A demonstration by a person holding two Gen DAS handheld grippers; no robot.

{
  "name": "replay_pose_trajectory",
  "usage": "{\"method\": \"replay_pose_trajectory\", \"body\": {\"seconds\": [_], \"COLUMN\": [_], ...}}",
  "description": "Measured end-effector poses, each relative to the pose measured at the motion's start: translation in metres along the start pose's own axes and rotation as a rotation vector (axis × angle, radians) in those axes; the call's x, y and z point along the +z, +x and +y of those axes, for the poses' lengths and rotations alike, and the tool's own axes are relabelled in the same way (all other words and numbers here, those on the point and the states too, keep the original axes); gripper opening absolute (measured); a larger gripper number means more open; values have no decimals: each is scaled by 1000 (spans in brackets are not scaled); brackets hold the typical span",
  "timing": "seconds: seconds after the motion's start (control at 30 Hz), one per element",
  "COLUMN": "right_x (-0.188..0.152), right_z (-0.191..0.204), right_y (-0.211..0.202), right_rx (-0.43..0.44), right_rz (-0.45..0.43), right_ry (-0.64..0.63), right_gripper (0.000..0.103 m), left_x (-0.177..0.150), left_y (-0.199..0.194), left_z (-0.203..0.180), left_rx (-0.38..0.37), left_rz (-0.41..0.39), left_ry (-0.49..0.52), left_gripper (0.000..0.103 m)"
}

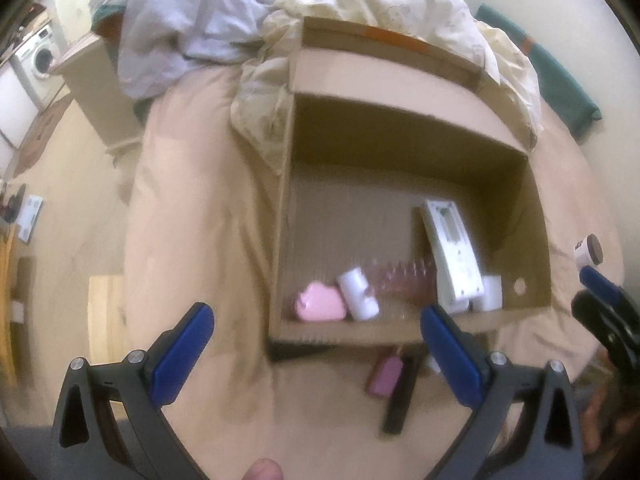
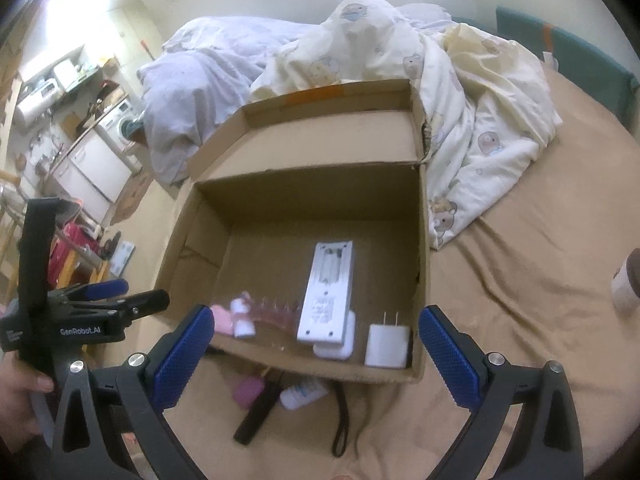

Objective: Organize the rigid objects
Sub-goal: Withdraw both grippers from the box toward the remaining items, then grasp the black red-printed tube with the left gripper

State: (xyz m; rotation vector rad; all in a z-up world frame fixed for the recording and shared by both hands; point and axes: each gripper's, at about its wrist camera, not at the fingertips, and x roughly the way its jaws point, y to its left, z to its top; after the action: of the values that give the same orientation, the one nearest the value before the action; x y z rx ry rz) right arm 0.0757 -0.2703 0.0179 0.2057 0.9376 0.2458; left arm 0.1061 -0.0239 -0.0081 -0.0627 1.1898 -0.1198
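Hovering over the tan bedsheet (image 2: pixel 520 320), both grippers hang spread wide with nothing between their blue pads: the left gripper (image 1: pixel 316 344) and the right gripper (image 2: pixel 316 346) each frame the near wall of the cardboard box (image 2: pixel 320 372). The likeliest slip, as I judge it, comes from the clutter just outside that wall: a pink case (image 2: pixel 250 392), a black bar (image 2: pixel 260 408), a small white piece (image 2: pixel 302 394) and a dark strap (image 2: pixel 342 420) lie close together, some seemingly touching, so a closing pinch could catch two things or nudge one under the box. The soft bedding may also let a piece sink or tilt away from the pads. Inside the box sit a long white remote-like unit (image 2: pixel 328 292), a white plug adapter (image 2: pixel 386 344), a pink rounded case (image 1: pixel 318 304), a small white cylinder (image 1: pixel 356 292) and a clear pinkish ridged item (image 1: pixel 400 278), bunched along the near wall. A capped jar (image 2: pixel 628 284) stands well apart on the sheet, to the right.
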Motion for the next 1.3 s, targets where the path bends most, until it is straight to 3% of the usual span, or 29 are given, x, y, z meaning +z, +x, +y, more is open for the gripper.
{"method": "replay_pose_trajectory", "body": {"seconds": [0.3, 0.57, 0.73, 0.87, 1.3], "right_x": [-24, -43, -48, -47, -42], "right_z": [3, 10, 3, -5, -8], "right_y": [9, 28, 45, 49, 63], "right_rx": [32, 39, 33, 44, 71], "right_rz": [105, 198, 250, 238, 251], "right_ry": [74, 91, 123, 150, 162], "right_gripper": [103, 103, 103, 103, 103], "left_x": [-30, -36, -31, -26, -40], "left_y": [15, 29, 29, 24, 102], "left_z": [15, 17, 24, 34, 9], "left_rx": [17, 46, 57, 47, 134], "left_rz": [71, 103, 76, 42, 220], "left_ry": [-26, -54, -102, -159, -177], "left_gripper": [103, 103, 103, 103, 103]}}
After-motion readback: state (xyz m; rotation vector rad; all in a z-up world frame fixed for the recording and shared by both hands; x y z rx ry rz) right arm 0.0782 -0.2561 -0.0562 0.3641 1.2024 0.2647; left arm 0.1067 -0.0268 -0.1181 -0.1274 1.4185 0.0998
